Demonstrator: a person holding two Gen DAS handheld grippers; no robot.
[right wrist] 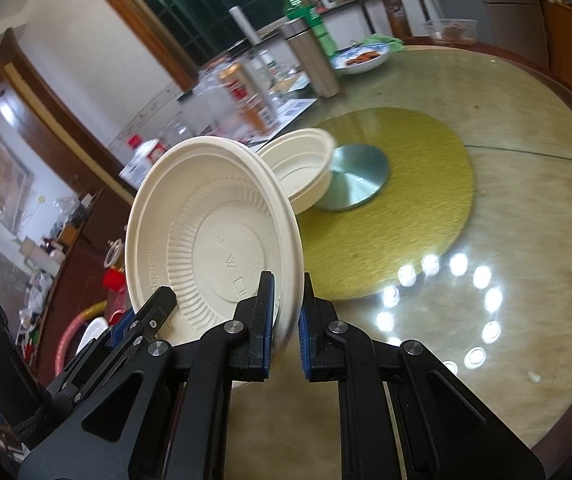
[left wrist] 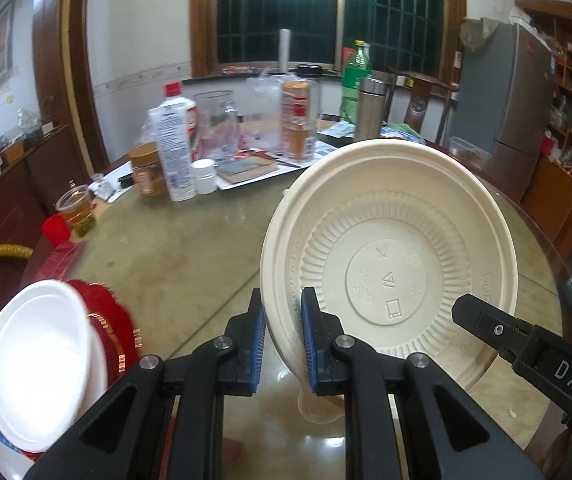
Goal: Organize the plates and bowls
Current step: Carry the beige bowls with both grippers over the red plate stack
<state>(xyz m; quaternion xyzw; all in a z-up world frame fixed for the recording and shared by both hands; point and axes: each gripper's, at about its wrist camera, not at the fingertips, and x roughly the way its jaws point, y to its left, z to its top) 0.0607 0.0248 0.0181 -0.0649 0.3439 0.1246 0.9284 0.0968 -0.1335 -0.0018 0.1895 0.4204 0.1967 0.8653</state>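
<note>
A cream plastic plate (left wrist: 390, 256) is held on edge above the round table, its embossed underside facing the cameras. My left gripper (left wrist: 283, 340) is shut on its lower left rim. My right gripper (right wrist: 286, 320) is shut on the same plate (right wrist: 210, 240) at its right rim; its finger (left wrist: 482, 324) shows at the plate's lower right in the left wrist view. A cream bowl (right wrist: 306, 168) sits tilted behind the plate by a metal hub (right wrist: 356, 178). A white plate (left wrist: 38, 360) lies at the lower left on red packaging.
The round glass-topped table (right wrist: 526, 160) carries a green turntable disc (right wrist: 406, 208). At its far side stand bottles (left wrist: 174, 144), jars, a steel flask (left wrist: 370, 108), a green bottle (left wrist: 354, 76) and a dish of food (right wrist: 362, 60). A cup of tea (left wrist: 76, 210) stands at the left edge.
</note>
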